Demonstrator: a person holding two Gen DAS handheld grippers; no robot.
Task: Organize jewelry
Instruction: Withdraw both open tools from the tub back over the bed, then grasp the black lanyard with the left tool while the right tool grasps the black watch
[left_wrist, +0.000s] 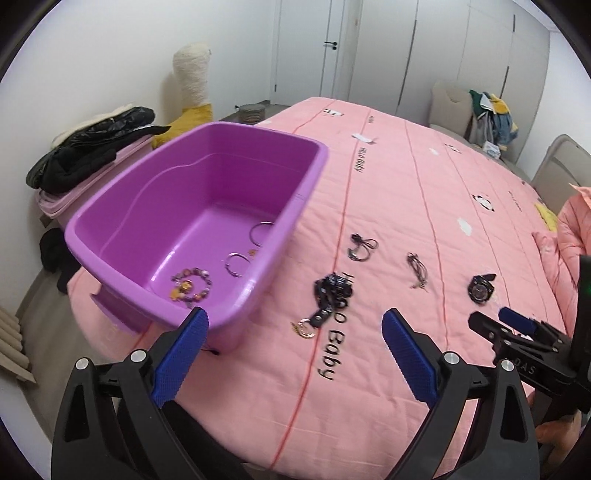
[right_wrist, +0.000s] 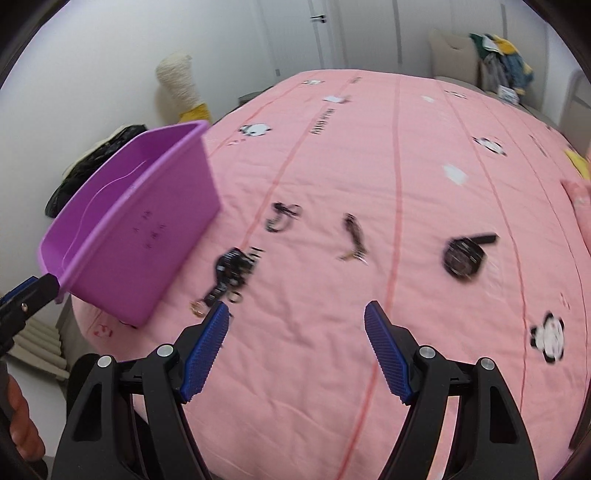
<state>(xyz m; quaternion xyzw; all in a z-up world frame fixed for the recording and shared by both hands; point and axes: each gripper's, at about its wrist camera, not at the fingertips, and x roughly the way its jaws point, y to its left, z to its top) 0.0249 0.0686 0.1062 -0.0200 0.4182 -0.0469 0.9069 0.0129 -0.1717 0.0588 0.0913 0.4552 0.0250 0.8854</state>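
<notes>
Left wrist view: the left gripper (left_wrist: 293, 325) hangs with jaws wide and empty over the pink bedspread (left_wrist: 406, 184), just beside the purple tub (left_wrist: 317, 155), which holds a beaded bracelet (left_wrist: 192, 286) and two thin rings (left_wrist: 238, 264); right of the tub lie a black keychain (left_wrist: 328, 291), two small cords (left_wrist: 362, 245) and, farthest off, a black watch (left_wrist: 480, 288). Right wrist view, blurred: the right gripper (right_wrist: 297, 321), jaws wide and empty, hangs right of the tub (right_wrist: 177, 229), with keychain (right_wrist: 231, 269) nearest it and watch (right_wrist: 463, 256) well apart.
</notes>
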